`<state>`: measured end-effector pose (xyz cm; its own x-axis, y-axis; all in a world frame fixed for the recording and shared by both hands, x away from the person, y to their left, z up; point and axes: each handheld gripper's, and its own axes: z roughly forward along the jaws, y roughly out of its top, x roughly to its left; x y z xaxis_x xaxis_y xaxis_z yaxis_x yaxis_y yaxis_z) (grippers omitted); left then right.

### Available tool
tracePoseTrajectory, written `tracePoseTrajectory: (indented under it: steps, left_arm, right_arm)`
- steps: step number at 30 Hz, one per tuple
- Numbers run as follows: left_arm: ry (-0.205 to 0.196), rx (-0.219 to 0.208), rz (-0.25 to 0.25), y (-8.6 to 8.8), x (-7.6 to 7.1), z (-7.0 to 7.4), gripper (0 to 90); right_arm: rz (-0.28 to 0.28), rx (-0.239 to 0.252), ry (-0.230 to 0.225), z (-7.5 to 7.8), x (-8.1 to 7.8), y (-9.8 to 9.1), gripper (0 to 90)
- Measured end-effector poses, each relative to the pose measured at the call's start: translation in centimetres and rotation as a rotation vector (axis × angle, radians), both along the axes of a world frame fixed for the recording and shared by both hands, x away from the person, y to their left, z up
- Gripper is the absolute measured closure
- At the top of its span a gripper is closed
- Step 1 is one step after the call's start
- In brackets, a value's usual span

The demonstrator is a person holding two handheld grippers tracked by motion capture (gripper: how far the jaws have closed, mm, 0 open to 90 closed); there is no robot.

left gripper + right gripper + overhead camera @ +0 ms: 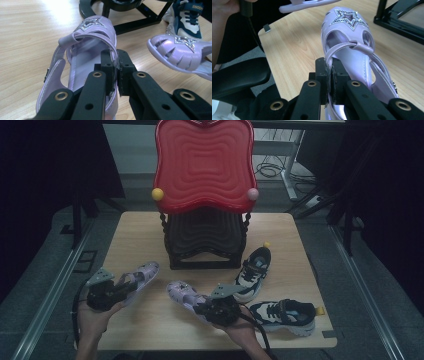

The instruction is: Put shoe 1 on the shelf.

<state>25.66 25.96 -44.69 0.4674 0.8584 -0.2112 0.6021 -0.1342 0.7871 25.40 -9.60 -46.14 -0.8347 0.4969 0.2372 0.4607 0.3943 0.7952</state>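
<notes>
On table front-left: L gripper [117, 72] clamped on side rim of one lilac sandal [82, 62] – jaws nearly together, thin wall pinched between, toe w/ glitter star pointing at black rack base [130, 20]. R gripper [330, 75] pinched shut on strap of 2nd lilac sandal [352, 45], mid-front, just beside the first. Two navy/white sneakers [255, 270] at right – near red rack [204, 165], untouched
</notes>
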Motion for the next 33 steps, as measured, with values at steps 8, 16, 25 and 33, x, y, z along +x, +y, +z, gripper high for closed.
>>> tracePoseTrajectory:
  steps: [8, 16, 25, 33]
  left_arm:
    - [-0.013, -0.016, -0.015, -0.4, -0.3, 0.3, 85.9]
    - [-0.022, -0.027, -0.041, -0.8, -0.5, 0.7, 85.9]
    - [-0.037, -0.039, -0.08, -1.8, -0.6, 1.1, 85.9]
    - [-0.046, -0.036, -0.098, -2.6, -0.4, 1.3, 85.9]
  right_arm:
    - [-0.034, 0.018, -0.01, 0.4, 0.4, -1.4, 86.1]
    - [-0.074, 0.032, -0.013, 0.6, 1.0, -2.7, 86.1]
    - [-0.131, 0.039, -0.024, 1.0, 1.6, -4.3, 86.1]
    - [-0.169, 0.049, -0.03, 1.3, 2.1, -5.5, 86.0]
